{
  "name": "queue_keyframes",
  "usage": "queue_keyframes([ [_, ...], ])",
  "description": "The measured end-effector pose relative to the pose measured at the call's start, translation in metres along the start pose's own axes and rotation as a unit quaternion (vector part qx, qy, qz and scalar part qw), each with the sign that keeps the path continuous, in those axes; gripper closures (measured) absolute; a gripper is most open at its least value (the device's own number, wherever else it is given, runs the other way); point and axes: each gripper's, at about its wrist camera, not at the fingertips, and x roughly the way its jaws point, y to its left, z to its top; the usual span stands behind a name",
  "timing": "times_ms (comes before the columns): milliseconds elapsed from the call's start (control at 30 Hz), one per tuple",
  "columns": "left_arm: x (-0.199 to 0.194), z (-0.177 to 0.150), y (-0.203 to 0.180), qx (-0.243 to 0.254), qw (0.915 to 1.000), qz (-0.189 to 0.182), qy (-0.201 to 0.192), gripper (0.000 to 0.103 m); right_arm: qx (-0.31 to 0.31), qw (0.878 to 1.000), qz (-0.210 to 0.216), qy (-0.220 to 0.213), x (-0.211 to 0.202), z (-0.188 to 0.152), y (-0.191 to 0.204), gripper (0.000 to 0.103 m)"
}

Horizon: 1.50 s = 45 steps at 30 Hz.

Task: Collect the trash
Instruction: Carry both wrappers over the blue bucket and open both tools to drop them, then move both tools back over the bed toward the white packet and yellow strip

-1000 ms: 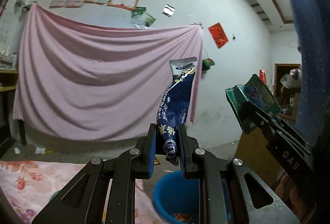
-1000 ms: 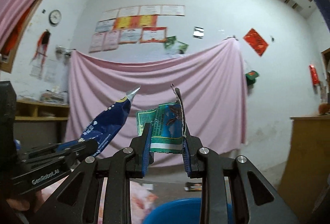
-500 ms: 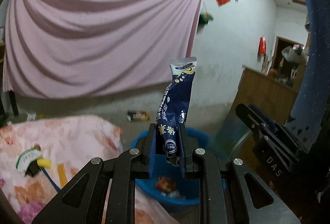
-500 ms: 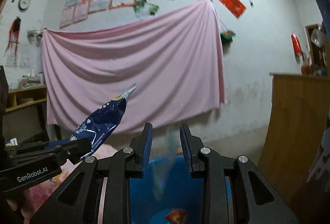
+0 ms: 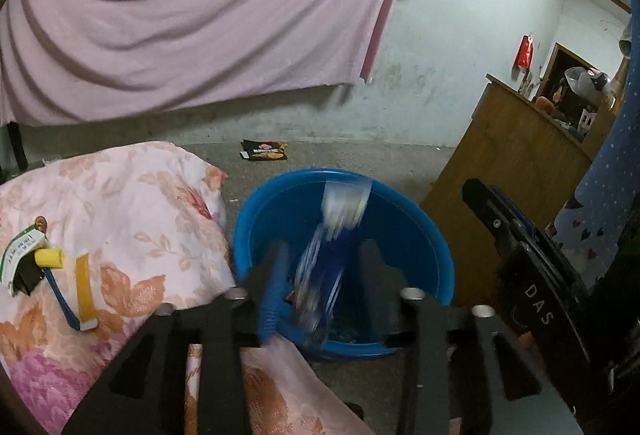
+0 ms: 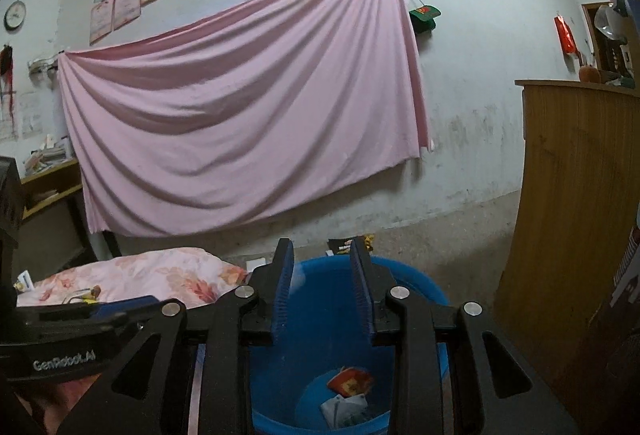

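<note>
Your left claw (image 5: 324,287) is matte black, each finger lined with a ribbed blue pad and pinned by round silver screws, with triangular cut-outs in its arms. Your right claw (image 6: 322,295) matches it. White lettering marks both bodies: "DAS" and "GenRobot.AI".

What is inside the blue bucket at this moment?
In the blue bucket lie a red wrapper and a pale crumpled wrapper. A blurred dark blue packet is dropping in. The right gripper's fingers hide part of the bottom.

Left claw (image 5: 324,267) opened; blue packet (image 5: 320,275) drops toward bucket (image 5: 424,235).
</note>
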Motion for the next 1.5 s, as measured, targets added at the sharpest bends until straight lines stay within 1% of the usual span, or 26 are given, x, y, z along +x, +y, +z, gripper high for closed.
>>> queue_keyframes([
  [33,-0.001,0.000,0.000,-0.001,1.0000,-0.001,-0.001,0.063,0.001,1.000,-0.001,0.001,0.001,0.002,0.001,0.070],
  [167,-0.008,0.001,0.003,-0.008,1.0000,0.005,-0.003,0.063,0.004,1.000,0.000,0.002,0.000,0.006,0.000,0.064],
  [233,-0.017,0.002,0.007,-0.017,0.9997,0.004,-0.014,0.063,0.003,1.000,0.003,0.000,-0.003,0.009,0.003,0.057],
  [300,-0.029,0.004,0.011,-0.022,0.9992,0.008,-0.033,0.056,0.001,1.000,0.006,-0.009,-0.008,0.014,0.007,0.052],
  [333,-0.036,0.006,0.014,-0.024,0.9986,0.011,-0.046,0.049,0.000,1.000,0.008,-0.012,-0.010,0.016,0.009,0.049],
  [367,-0.045,0.007,0.018,-0.028,0.9976,0.016,-0.061,0.045,-0.001,1.000,0.010,-0.015,-0.011,0.018,0.012,0.047],
  [433,-0.061,0.010,0.025,-0.034,0.9954,0.020,-0.087,0.042,-0.002,0.999,0.017,-0.027,-0.017,0.026,0.020,0.032],
  [500,-0.077,0.014,0.033,-0.034,0.9931,0.028,-0.109,0.035,-0.003,0.999,0.024,-0.039,-0.021,0.032,0.028,0.026],
  [533,-0.086,0.015,0.037,-0.035,0.9913,0.036,-0.122,0.028,-0.004,0.999,0.028,-0.045,-0.024,0.036,0.033,0.023],
  [567,-0.097,0.016,0.041,-0.035,0.9889,0.043,-0.138,0.025,-0.004,0.998,0.032,-0.050,-0.025,0.040,0.037,0.022],
  [633,-0.118,0.018,0.051,-0.034,0.9844,0.054,-0.164,0.021,-0.005,0.997,0.041,-0.062,-0.031,0.047,0.047,0.012],
  [667,-0.125,0.019,0.055,-0.033,0.9827,0.061,-0.172,0.015,-0.005,0.997,0.045,-0.067,-0.033,0.051,0.052,0.008],
  [700,-0.135,0.019,0.059,-0.031,0.9802,0.072,-0.182,0.011,-0.004,0.996,0.049,-0.073,-0.035,0.054,0.057,0.000],
  [733,-0.143,0.018,0.063,-0.031,0.9777,0.082,-0.191,0.004,-0.003,0.995,0.055,-0.081,-0.038,0.057,0.063,0.000],
  [767,-0.152,0.017,0.068,-0.031,0.9743,0.093,-0.203,0.002,-0.003,0.994,0.063,-0.087,-0.041,0.059,0.069,0.000],
  [833,-0.171,0.014,0.078,-0.030,0.9672,0.114,-0.225,0.002,-0.005,0.993,0.078,-0.093,-0.044,0.063,0.081,0.000],
  [900,-0.184,0.011,0.087,-0.029,0.9617,0.133,-0.238,0.002,-0.013,0.990,0.094,-0.103,-0.047,0.064,0.096,0.000],
  [1033,-0.213,-0.001,0.109,-0.019,0.9471,0.173,-0.270,0.002,-0.023,0.984,0.126,-0.125,-0.054,0.061,0.123,0.000],
  [1100,-0.229,-0.008,0.121,-0.014,0.9383,0.192,-0.287,0.002,-0.026,0.980,0.142,-0.137,-0.057,0.057,0.136,0.000],
  [1200,-0.245,-0.019,0.138,-0.014,0.9265,0.217,-0.307,0.002,-0.033,0.977,0.152,-0.149,-0.060,0.052,0.154,0.000],
  [1367,-0.264,-0.039,0.160,-0.014,0.9106,0.246,-0.332,0.002,-0.031,0.972,0.163,-0.166,-0.063,0.040,0.178,0.000],
  [1433,-0.266,-0.044,0.167,-0.013,0.9090,0.247,-0.335,0.002,-0.037,0.971,0.168,-0.168,-0.061,0.035,0.187,0.000],
  [1500,-0.267,-0.051,0.174,-0.013,0.9090,0.246,-0.336,0.002,-0.050,0.971,0.171,-0.160,-0.054,0.030,0.196,0.000],
])
